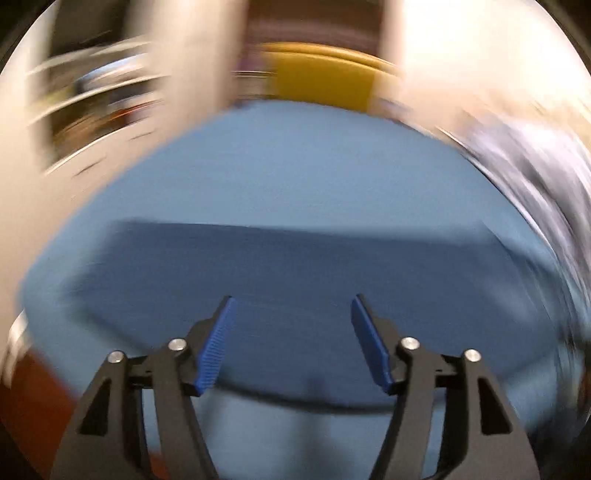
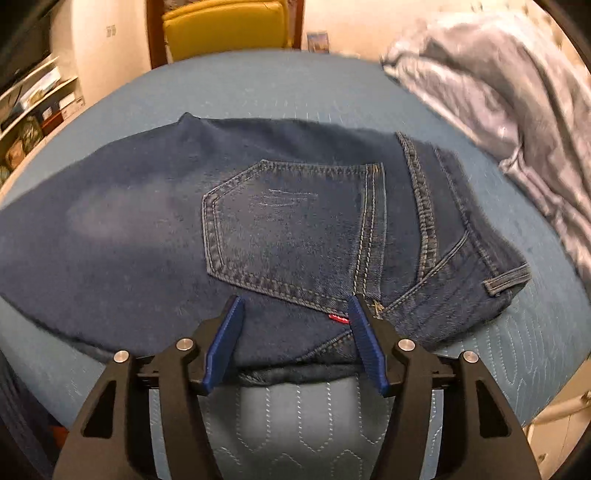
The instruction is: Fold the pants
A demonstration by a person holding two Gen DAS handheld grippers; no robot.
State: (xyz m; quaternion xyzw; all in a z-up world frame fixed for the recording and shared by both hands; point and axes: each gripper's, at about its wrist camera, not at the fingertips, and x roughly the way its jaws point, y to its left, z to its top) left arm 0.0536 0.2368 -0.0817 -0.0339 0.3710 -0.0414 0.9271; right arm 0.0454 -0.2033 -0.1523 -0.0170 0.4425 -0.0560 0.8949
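Note:
Dark blue jeans [image 2: 280, 221] lie folded flat on a light blue quilted surface [image 2: 314, 424], back pocket up, waistband to the right. My right gripper [image 2: 293, 299] is open and empty, its blue pads just above the near edge of the jeans by the red pocket tab. The left wrist view is motion-blurred. There the jeans [image 1: 295, 295] show as a dark blue slab, and my left gripper [image 1: 293, 299] is open and empty over their near edge.
A pile of pale grey-blue clothes [image 2: 498, 92] lies at the back right of the surface. A yellow chair [image 2: 225, 29] stands behind the far edge. Shelves with boxes [image 2: 33, 110] are at the left.

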